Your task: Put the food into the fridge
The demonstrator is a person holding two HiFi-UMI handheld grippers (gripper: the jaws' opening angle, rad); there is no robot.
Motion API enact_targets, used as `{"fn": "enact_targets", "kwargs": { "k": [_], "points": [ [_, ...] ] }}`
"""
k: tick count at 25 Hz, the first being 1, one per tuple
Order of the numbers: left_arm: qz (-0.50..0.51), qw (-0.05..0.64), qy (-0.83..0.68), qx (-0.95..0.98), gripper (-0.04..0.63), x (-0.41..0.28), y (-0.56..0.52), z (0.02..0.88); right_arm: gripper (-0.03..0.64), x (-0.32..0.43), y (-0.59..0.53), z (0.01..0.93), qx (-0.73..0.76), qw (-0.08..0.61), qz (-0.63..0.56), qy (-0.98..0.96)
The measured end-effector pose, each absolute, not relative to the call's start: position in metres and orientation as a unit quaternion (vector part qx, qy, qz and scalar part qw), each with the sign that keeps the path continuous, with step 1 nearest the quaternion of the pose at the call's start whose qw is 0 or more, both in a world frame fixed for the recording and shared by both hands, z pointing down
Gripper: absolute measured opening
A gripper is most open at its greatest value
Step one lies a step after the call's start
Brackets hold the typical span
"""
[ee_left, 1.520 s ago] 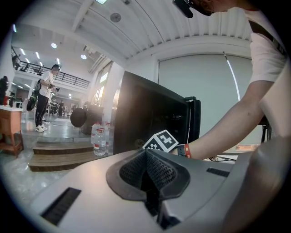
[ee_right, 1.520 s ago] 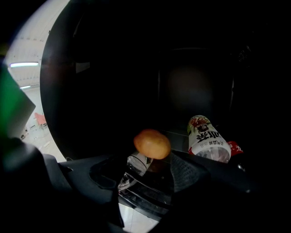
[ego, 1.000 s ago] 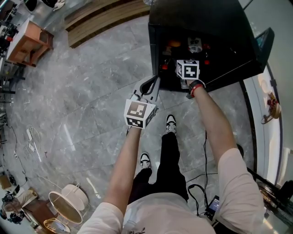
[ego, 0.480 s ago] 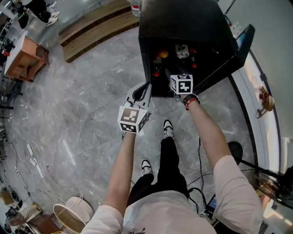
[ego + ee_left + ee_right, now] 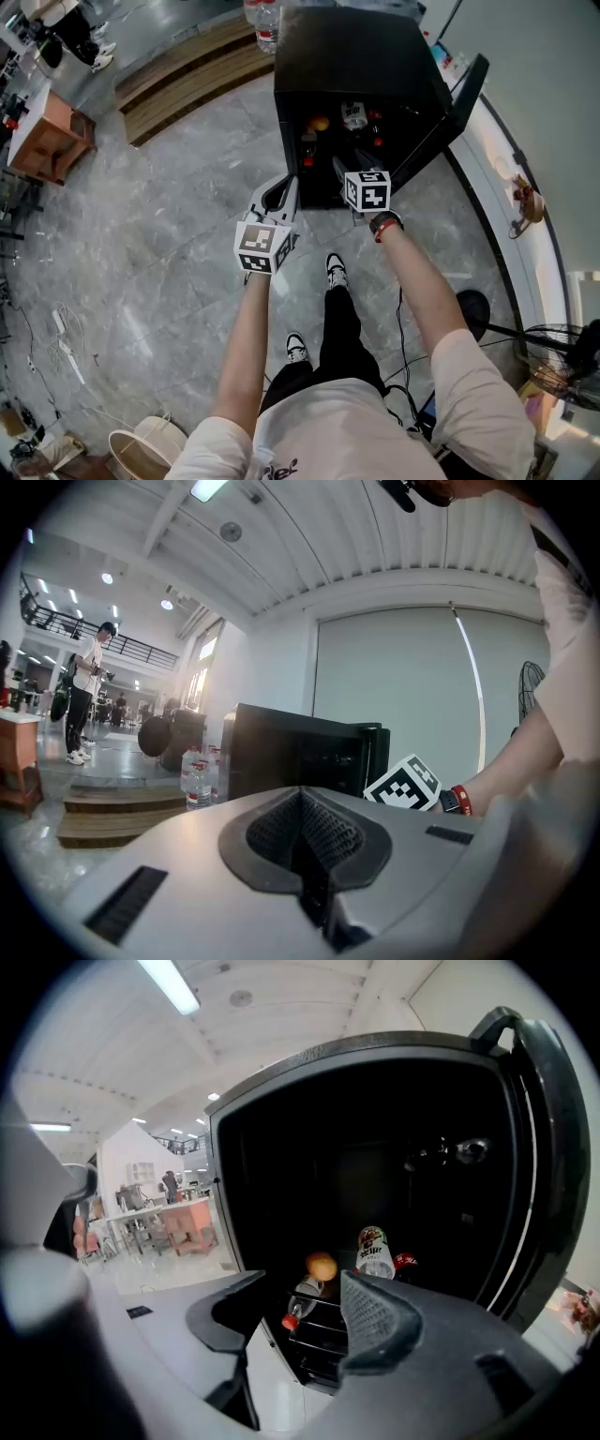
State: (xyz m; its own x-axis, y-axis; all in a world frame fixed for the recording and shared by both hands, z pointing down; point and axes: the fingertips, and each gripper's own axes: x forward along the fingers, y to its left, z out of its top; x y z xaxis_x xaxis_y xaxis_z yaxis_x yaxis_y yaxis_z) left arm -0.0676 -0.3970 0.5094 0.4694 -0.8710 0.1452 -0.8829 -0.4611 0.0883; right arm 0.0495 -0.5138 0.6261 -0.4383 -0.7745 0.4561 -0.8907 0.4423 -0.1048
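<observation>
The black fridge (image 5: pixel 356 56) stands open on the floor, its door (image 5: pixel 461 98) swung out to the right. On its wire shelves lie an orange (image 5: pixel 322 1266), a white-labelled bottle (image 5: pixel 375 1252) and a red-capped bottle (image 5: pixel 298 1310). My right gripper (image 5: pixel 302 1288) hangs just outside the fridge mouth; its jaws are apart and closing, with nothing between them. My left gripper (image 5: pixel 283 190) is at the fridge's lower left corner, shut and empty (image 5: pixel 305 855). The orange (image 5: pixel 321 123) also shows from the head view.
Water bottles (image 5: pixel 266 23) stand behind the fridge beside wooden steps (image 5: pixel 178 61). A wooden table (image 5: pixel 47 131) is at the far left. A fan base (image 5: pixel 472 307) and cables (image 5: pixel 66 337) lie on the grey stone floor. The person's shoes (image 5: pixel 333 272) are below the grippers.
The right gripper has drawn back out of the fridge mouth toward the person. The left gripper has stayed beside it, and the head view now takes in more of the fridge.
</observation>
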Motion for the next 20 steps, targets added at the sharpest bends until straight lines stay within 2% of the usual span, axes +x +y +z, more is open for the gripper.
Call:
{"fn": "enact_targets", "kwargs": {
  "k": [20],
  "points": [
    [0.051,0.069,-0.522,0.849,0.017,-0.081,-0.327,0.465,0.209,0.069,-0.411,0.529,0.519,0.133,0.146,-0.832]
  ]
}}
